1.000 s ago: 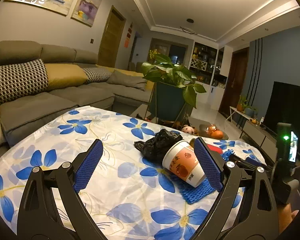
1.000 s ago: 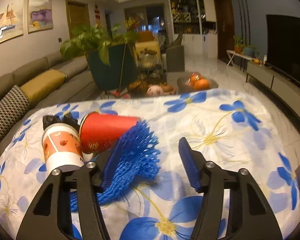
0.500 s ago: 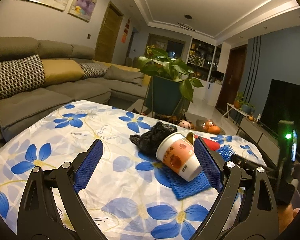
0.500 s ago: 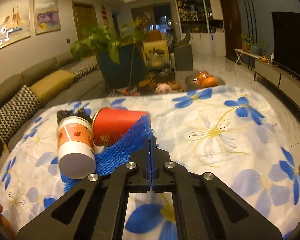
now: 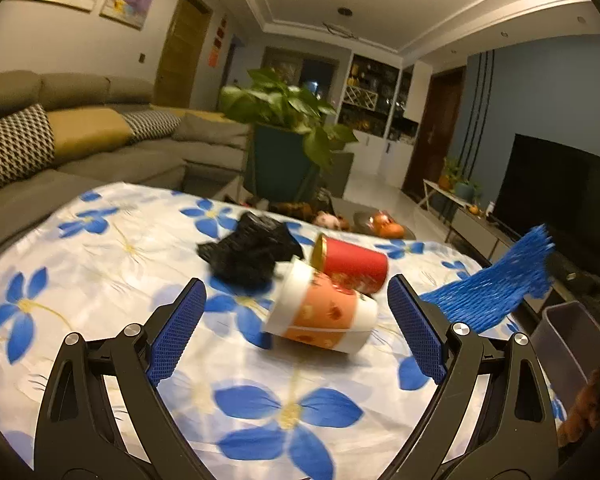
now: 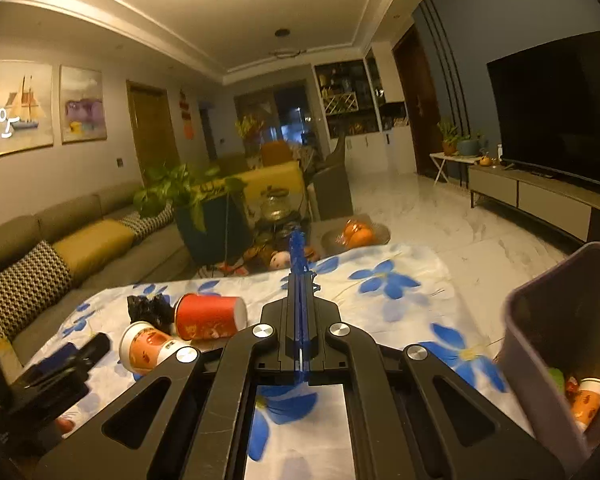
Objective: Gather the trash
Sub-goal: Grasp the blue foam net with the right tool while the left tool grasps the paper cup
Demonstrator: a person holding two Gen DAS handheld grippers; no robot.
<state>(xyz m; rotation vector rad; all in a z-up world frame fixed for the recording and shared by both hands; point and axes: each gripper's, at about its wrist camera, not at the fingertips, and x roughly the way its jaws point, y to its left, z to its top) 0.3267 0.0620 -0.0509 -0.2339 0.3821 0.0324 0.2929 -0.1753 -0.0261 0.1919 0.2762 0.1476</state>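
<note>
Between the left jaws: orange-and-white cup (image 5: 324, 316) lying on its side, red cup (image 5: 352, 266) touching it behind, black bag (image 5: 252, 256) left of both. Bare cloth on the bench (image 5: 100, 264) left of and below the jaws. Right jaws: grey bin (image 6: 560, 344) close on the right, open floor beyond.

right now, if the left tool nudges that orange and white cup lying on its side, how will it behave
The orange and white cup lies on its side, so it would probably roll. It looks like empty paper: likely light and crushable. The red cup behind it may block it.
</note>
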